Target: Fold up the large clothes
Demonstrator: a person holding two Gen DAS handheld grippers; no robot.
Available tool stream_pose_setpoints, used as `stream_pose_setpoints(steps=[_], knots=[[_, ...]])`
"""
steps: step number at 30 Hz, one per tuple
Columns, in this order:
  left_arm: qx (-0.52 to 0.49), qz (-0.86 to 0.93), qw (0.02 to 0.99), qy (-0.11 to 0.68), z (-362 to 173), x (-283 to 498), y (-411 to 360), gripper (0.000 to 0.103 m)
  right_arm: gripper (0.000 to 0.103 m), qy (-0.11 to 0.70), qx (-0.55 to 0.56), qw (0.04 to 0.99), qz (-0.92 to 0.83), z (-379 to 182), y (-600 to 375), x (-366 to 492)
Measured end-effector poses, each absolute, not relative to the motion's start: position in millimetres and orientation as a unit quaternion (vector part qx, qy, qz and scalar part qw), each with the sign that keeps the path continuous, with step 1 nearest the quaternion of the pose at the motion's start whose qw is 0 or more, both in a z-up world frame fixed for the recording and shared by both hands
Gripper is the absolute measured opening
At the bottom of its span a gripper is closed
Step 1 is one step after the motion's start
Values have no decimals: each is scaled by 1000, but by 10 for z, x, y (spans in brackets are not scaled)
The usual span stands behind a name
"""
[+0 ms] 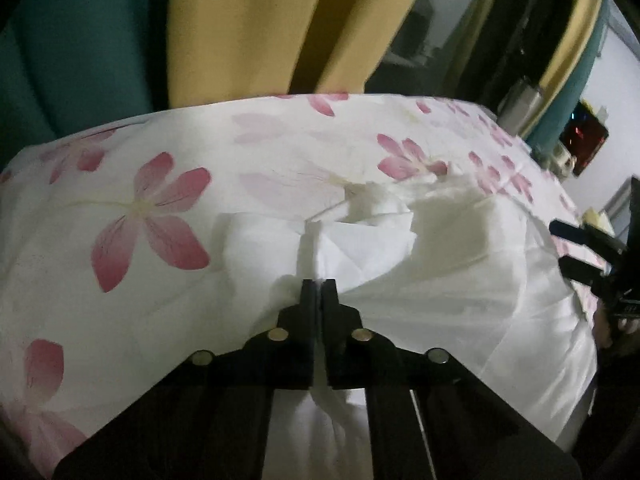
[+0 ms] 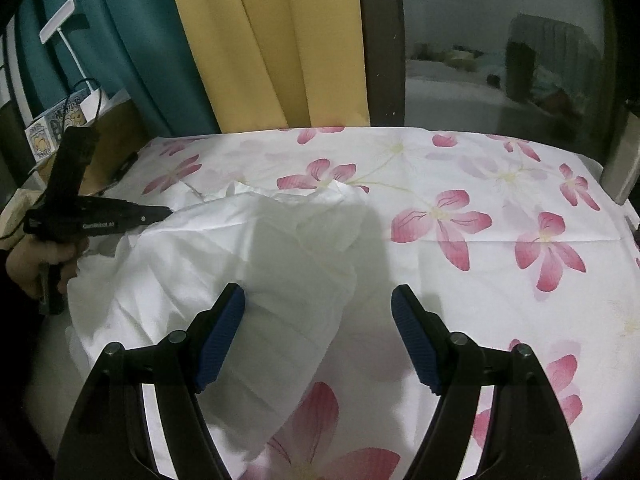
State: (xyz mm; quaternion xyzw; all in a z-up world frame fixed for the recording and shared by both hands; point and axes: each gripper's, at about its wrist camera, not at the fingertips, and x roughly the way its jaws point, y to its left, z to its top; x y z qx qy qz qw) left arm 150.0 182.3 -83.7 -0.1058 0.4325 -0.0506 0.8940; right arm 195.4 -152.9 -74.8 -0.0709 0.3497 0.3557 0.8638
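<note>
White garment (image 2: 256,280), thin and rumpled, lies on a bed whose floral sheet (image 2: 500,184) is white with large pink flowers and pale yellow stems; the fabric occupies the left and near part of the bed in the right wrist view, bunched into loose folds with a pleated section toward the near edge. Left gripper (image 1: 319,286) has its jaws pressed together on a pinched ridge of the garment, and a strip of the white cloth runs down between the two black fingers. In the right wrist view the same gripper (image 2: 168,213) enters from the left, held by a hand (image 2: 44,258), with its tip meeting the garment's far left edge. Right gripper (image 2: 318,322) hovers above the garment with its jaws spread wide, holding nothing; its blue pads (image 2: 222,340) face each other, the left pad over the cloth and the right pad over the bare sheet. Behind the bed hang a yellow curtain (image 2: 272,48) and a teal curtain (image 2: 120,48) side by side. To the right of them a dark-framed glass pane (image 2: 500,60) reflects the room. At the far left stands a white desk lamp (image 2: 60,24) above small printed boxes (image 2: 56,128).
</note>
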Motion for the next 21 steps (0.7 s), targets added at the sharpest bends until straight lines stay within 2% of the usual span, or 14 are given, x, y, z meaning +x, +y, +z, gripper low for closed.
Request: stream_pose_setpoints(steps=[5,11,12,13,14,15,21], knots=[[-109,25,920,376,-632,1245,1998,2,76,350,-70,863,357,-766,-1513,1944],[-149,52,902,403,-693,1194,2153,6,78,355,-85,860,355,-850,-1394,1964],[-153,59,901,401,-686,1176,2192,10,78,355,-89,861,353,-853,-1389,1961],[-161,62,901,397,-679,1165,2245,27,78,353,-93,862,351,-858,-1387,1956],[-166,67,901,396,-683,1169,2292,48,78,352,-93,863,350,-859,-1397,1947],[-166,73,900,397,-688,1173,2328,53,78,351,-92,864,350,-860,-1412,1942],[-97,32,895,435,-773,1412,2126,53,79,353,-86,865,347,-867,-1447,1932]])
